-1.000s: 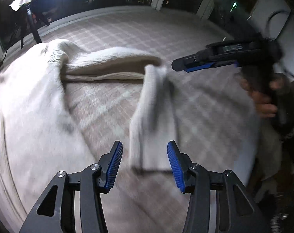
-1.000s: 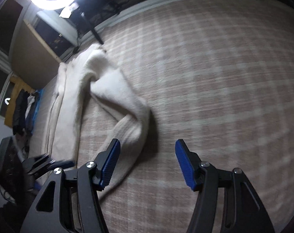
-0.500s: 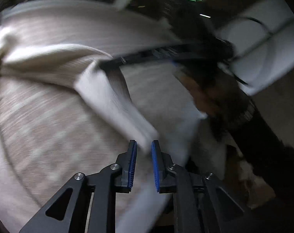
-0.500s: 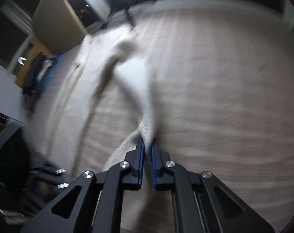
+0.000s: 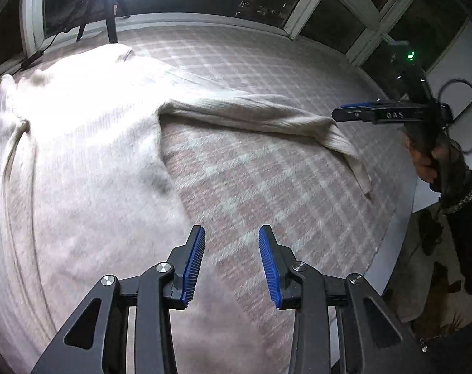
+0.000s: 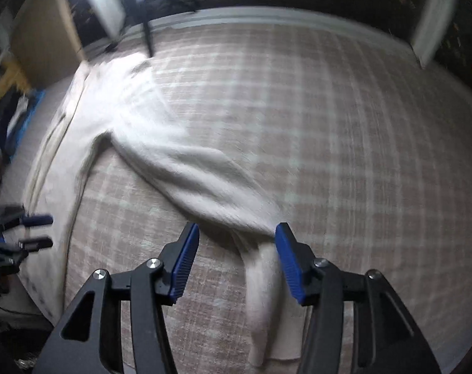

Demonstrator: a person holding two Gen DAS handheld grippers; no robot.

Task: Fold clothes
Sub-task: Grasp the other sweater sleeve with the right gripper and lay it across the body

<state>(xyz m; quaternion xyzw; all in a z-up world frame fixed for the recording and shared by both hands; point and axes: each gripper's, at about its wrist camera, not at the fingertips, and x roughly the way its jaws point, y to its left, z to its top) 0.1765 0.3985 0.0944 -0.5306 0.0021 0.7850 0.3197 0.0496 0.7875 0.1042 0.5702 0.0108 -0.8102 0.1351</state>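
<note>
Sweater (image 5: 80, 143) lies spread on the plaid bed cover (image 5: 267, 187), its sleeve (image 6: 204, 180) stretched sideways; my left gripper (image 5: 231, 265) and right gripper (image 6: 237, 258) both gape empty. Grabbing cover along with sleeve could drag everything askew.

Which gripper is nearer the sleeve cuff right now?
Right. The right gripper is open with the sleeve cuff lying between its fingers. The left gripper, also open, hovers by the sweater's body, well away from the cuff.

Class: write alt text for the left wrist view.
A cream sweater lies on a pink plaid blanket, one sleeve stretched toward the right tongs held in a hand. The open left tongs hover empty in the foreground.
</note>
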